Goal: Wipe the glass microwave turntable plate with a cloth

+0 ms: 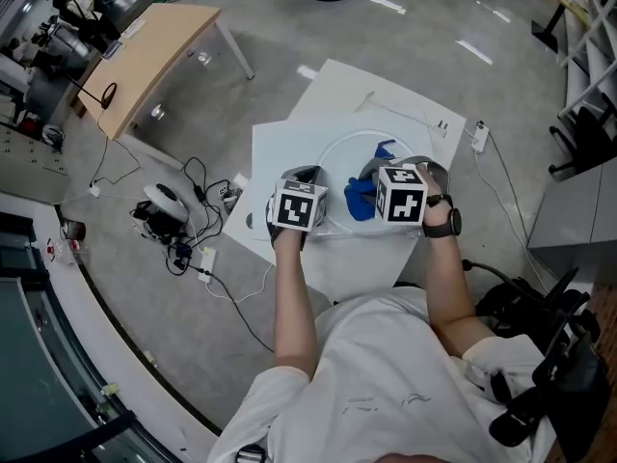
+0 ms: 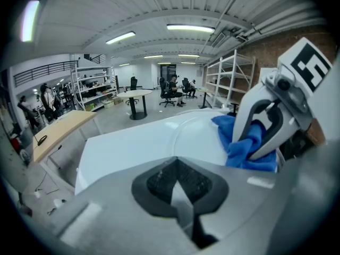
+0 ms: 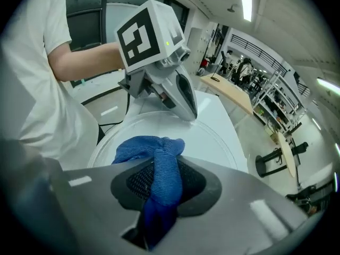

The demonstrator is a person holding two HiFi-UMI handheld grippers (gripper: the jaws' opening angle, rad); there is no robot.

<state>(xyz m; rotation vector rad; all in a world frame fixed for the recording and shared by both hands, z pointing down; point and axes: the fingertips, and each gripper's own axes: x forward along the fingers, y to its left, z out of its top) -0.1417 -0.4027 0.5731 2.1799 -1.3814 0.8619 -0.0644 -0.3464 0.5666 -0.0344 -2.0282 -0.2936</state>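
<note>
The round glass turntable plate (image 1: pixel 339 152) lies on a white table (image 1: pixel 280 162). My left gripper (image 1: pixel 308 177) is at the plate's near-left rim, and in the left gripper view (image 2: pixel 178 187) its jaws are shut on that clear edge of the plate (image 2: pixel 194 137). My right gripper (image 1: pixel 374 183) is shut on a blue cloth (image 1: pixel 361 201), which bunches between its jaws (image 3: pixel 159 187) and rests on the plate (image 3: pixel 212 142). The cloth (image 3: pixel 151 150) hangs forward over the glass. The left gripper (image 3: pixel 183 102) touches the rim opposite.
A wooden desk (image 1: pixel 154 56) stands at the upper left. Cables and a power strip (image 1: pixel 188 239) lie on the floor left of the white table. Another power strip (image 1: pixel 479 138) lies to the right. A black bag (image 1: pixel 540 355) sits at my right side.
</note>
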